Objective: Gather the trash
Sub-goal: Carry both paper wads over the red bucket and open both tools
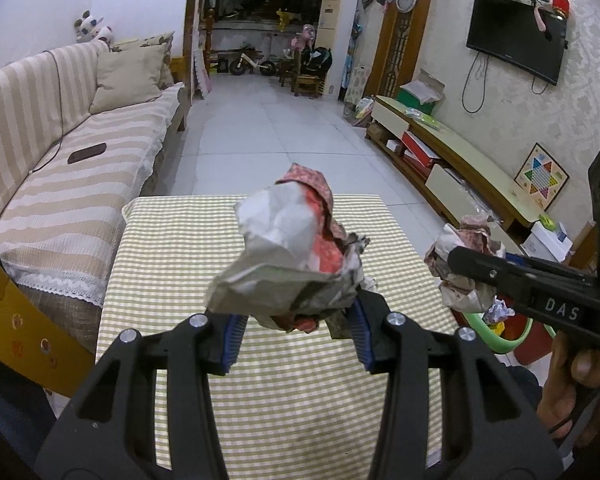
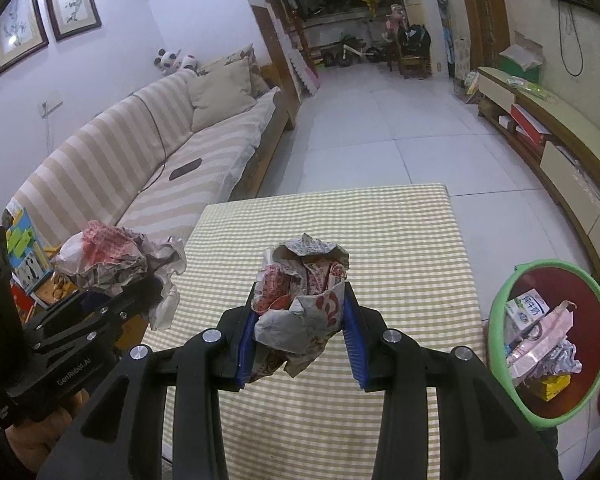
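Left gripper: clenched on a paper wad, red-printed and grey, held clear above the worktop; blue pads press its lower end.
Right gripper: clenched on a second wad of the same printed paper, also clear of the worktop, blue pads at both its sides.
Hand: seen at the right edge of the left view, gripping the right gripper's handle.
Worktop: covered in a green-and-white check cloth, bare under both wads.
Bin: green rim, red inside, on the floor just right of the worktop; holds a carton, pink paper and a yellow piece.
Sofa: striped cover, left of the worktop; a cushion and a dark flat item lie on it.
TV: on the right wall, above a low cabinet.
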Demonstrator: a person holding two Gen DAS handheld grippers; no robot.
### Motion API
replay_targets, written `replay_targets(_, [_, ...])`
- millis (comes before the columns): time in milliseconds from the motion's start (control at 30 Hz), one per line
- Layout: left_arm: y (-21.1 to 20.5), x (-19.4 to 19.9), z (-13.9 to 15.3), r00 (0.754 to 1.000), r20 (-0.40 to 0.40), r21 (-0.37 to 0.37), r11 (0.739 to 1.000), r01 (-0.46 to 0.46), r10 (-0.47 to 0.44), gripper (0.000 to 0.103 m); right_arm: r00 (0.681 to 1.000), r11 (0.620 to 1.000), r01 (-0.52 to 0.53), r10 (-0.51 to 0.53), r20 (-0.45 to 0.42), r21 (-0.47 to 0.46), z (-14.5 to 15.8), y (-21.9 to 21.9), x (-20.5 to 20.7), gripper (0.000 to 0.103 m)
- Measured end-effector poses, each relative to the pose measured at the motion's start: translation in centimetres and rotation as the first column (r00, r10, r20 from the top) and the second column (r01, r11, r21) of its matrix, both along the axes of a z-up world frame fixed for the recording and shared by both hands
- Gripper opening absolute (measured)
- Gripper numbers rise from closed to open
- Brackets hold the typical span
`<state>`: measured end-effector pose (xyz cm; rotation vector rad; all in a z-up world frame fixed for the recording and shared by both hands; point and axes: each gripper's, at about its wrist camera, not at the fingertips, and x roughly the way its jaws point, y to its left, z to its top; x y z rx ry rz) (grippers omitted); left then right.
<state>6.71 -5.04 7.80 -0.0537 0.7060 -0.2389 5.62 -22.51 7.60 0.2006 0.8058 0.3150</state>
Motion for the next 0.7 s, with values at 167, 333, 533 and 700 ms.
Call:
replay_targets(167, [-0.4, 0.1, 0.1, 1.0, 0.002, 0.013, 1.0, 0.013, -0.013, 0.043, 1.0, 1.0, 0.023, -0.023, 0.007, 0.013, -0.1, -1.1, -0.3, 0.037])
replay_targets(333, [-1.6, 0.2, 0.3, 0.999, 0.005, 0.027, 0.999, 0.036, -0.036, 0.043, 0.999, 0.999, 0.047, -0.047, 0.011, 0.025, 0.0, -2.9, -0.6, 0.037])
replay_targets(533, [-4.3, 0.6, 0.6, 0.996, 0.006, 0.032, 0.996, 0.083, -0.084, 0.043, 0.995, 0.994, 0.1, -0.1, 0.017, 0.034, 0.3, -6.0, -1.1, 0.037])
replay_targets(700, [-7.5, 0.9, 0.7, 0.99, 0.003, 0.028, 0.99, 0.141, -0.141, 0.043, 0.987, 0.986, 0.16, -0.161, 0.017, 0.039, 0.2, -9.4, -1.8, 0.037])
